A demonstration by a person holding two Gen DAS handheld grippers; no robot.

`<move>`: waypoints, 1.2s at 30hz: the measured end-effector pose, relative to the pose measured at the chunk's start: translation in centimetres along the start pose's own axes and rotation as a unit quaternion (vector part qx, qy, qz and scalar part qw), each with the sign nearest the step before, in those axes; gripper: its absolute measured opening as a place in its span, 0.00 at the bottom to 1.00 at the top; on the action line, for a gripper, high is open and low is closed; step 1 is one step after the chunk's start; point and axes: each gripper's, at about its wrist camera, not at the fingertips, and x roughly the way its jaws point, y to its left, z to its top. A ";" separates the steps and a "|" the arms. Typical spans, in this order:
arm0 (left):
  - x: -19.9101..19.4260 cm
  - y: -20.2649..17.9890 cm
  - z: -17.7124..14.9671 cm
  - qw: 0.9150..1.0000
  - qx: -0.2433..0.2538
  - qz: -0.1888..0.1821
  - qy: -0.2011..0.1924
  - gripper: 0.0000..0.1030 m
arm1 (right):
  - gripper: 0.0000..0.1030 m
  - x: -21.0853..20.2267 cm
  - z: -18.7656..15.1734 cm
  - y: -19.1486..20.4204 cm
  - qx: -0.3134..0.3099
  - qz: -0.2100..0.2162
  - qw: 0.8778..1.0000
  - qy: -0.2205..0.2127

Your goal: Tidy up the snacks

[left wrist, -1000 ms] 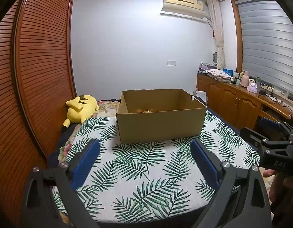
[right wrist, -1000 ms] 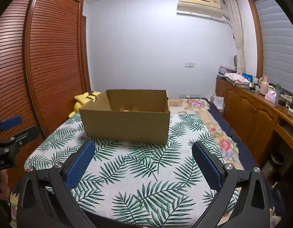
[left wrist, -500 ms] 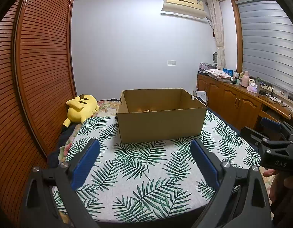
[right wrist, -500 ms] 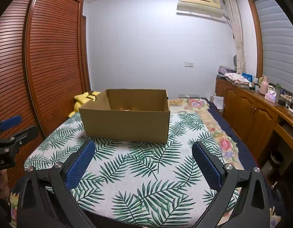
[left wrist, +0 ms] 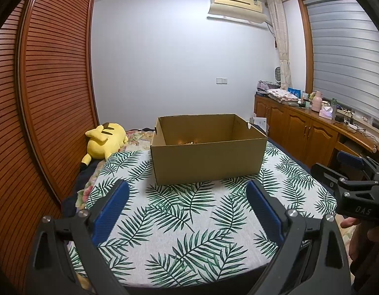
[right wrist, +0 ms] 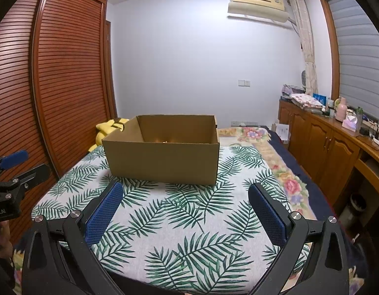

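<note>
An open cardboard box [left wrist: 209, 157] sits mid-frame on a palm-leaf cloth [left wrist: 189, 221], with something golden barely visible inside. The left gripper [left wrist: 188, 194] spreads its blue pads [left wrist: 110, 211] wide and empty across the lower frame. At the right edge is the right gripper [left wrist: 349, 169]; a yellow plush toy [left wrist: 104, 140] lies at centre left.

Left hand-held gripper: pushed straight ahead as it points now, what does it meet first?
Probably the near wall of the cardboard box. The left hand-held gripper is open and empty, with only leaf-print cloth before it; depth is uncertain.
</note>
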 end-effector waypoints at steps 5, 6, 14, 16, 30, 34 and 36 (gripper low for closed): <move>-0.1 0.1 0.0 1.000 -0.001 -0.002 -0.001 0.94 | 1.00 0.0 0.0 0.0 0.000 0.000 1.000 -0.001; -0.1 0.1 0.0 1.000 0.000 -0.002 -0.001 0.94 | 1.00 0.0 0.0 0.0 0.000 0.000 1.000 -0.001; -0.1 0.1 0.0 1.000 0.001 -0.003 -0.001 0.94 | 1.00 0.0 0.0 0.0 0.000 0.000 1.000 -0.001; -0.1 0.1 0.0 1.000 0.001 -0.002 -0.002 0.94 | 1.00 0.0 0.0 0.1 -0.001 -0.001 1.000 -0.002; -0.6 0.1 0.2 1.000 0.002 -0.004 -0.007 0.94 | 1.00 0.0 0.1 0.1 0.002 -0.003 1.000 -0.006; -0.7 0.1 0.2 1.000 0.003 -0.004 -0.007 0.94 | 1.00 -0.1 0.0 0.1 0.002 -0.002 1.000 -0.008; -0.8 0.1 0.2 1.000 0.002 -0.005 -0.008 0.94 | 1.00 -0.2 0.0 0.0 0.003 -0.002 1.000 -0.008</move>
